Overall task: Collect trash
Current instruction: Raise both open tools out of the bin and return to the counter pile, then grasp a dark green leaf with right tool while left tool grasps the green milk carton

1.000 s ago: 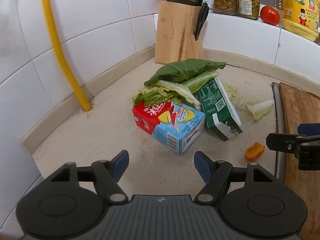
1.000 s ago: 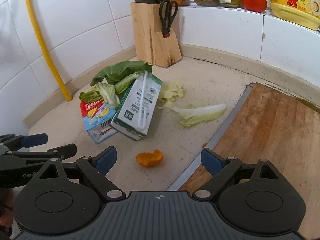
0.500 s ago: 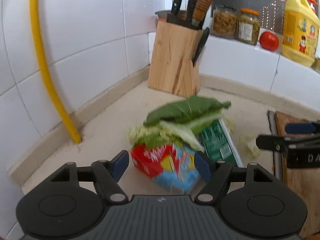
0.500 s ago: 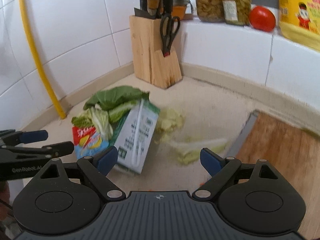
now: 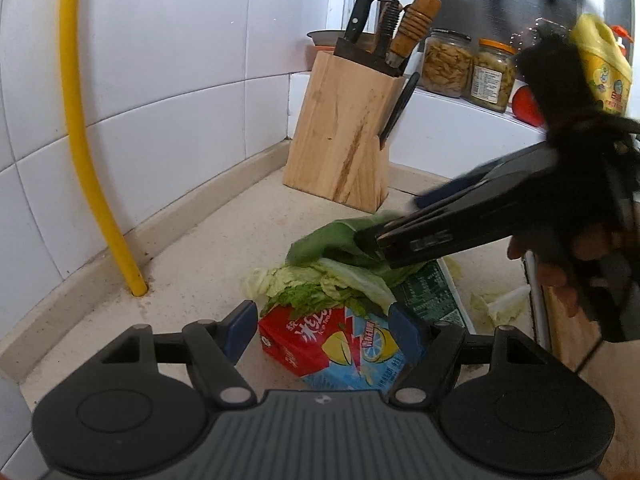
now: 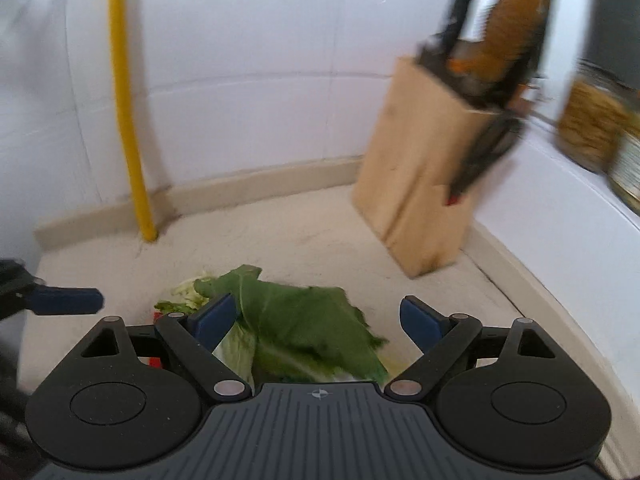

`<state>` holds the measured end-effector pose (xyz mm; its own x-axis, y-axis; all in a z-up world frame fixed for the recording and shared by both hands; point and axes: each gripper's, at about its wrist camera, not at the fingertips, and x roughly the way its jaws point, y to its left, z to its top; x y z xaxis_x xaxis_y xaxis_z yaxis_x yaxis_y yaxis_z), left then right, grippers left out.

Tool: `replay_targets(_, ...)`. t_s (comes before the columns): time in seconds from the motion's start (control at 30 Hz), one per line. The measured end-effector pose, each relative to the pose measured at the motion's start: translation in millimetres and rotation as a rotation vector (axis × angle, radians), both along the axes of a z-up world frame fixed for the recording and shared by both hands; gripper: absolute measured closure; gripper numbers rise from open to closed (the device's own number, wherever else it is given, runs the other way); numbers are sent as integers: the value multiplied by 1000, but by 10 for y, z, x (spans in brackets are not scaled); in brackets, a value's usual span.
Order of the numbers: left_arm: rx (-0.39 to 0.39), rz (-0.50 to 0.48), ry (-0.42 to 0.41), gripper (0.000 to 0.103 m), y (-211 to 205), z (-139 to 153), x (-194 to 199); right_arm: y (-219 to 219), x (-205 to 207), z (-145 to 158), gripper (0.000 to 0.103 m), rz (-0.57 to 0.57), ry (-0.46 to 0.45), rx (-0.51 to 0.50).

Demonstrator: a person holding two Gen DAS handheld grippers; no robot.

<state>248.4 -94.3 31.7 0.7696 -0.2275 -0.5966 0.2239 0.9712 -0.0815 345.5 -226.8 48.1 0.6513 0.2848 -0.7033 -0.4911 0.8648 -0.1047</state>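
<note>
The dark green leaf point(image 6: 296, 324) tops a small heap of scraps on the counter point(image 5: 208, 264), lying between and just ahead of the right gripper's point(image 6: 316, 320) blue pads. Those jaws have just been closing but remain spread, with nothing clamped; the leaf lies in the gap, untouched as far as the blurred view shows. Under the leaf are paler cabbage pieces point(image 5: 320, 288), then a red-and-blue drink carton point(image 5: 332, 348) and a green carton point(image 5: 432, 300) leaning beside it.

The left gripper point(image 5: 324, 328) hovers just short of the red-and-blue carton, jaws also apart and empty, the carton's near corner between its pads.

The main risk is that the heap is loose: a pinch on the top leaf alone may drag the cabbage pieces off and scatter them across the counter, or the limp leaf may slip out. Both grippers crowd the same pile, so they could knock together or tip the leaning carton. The knife block point(image 5: 340, 136) stands well beyond the pads, a hazard only on an overshoot.
</note>
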Motion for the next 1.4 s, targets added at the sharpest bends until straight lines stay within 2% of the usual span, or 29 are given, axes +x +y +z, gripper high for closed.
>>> replay_targets(0.07,0,5,4,37,16,-18,31,65,167,-117,66,0,96,-9)
replay_targets(0.1,0,7,6,37,24,-27,38,56,217,-148,71,-22,128,6)
replay_targets(0.17,1,11,10,37,43,-39,57,9,218,-153,88,-47,144,25)
replay_targets(0.23,-7,9,8,37,59,-27,85,-79,137,-87,92,-67,151,65)
replay_targets(0.47,-73,-44,41,37,4,-3,250,-568,-343,421,95,-126,82,291)
replay_targets(0.67,-106,-116,99,37,-190,-59,285,-939,-758,676,95,-215,-2,397)
replay_targets(0.73,-101,-162,95,37,-297,-44,229,-1067,-913,666,95,-263,-21,407)
replay_targets(0.87,-100,-269,116,37,-573,-24,146,-1302,-1104,559,95,-346,-4,413)
replay_targets(1.0,-73,-303,164,37,-851,-89,216,-1474,-1236,417,95,-406,18,430)
replay_targets(1.07,-75,-291,217,37,-946,-153,310,-1526,-1291,373,95,-415,20,446)
replay_targets(1.17,-29,-237,225,37,-1074,-216,424,-1584,-1366,329,95,-421,16,455)
replay_targets(1.27,-40,-185,310,38,-1114,-386,625,-1632,-1432,268,95,-428,18,456)
replay_targets(1.4,14,-173,291,56,-1257,-431,652,-1682,-1524,164,95,-449,16,427)
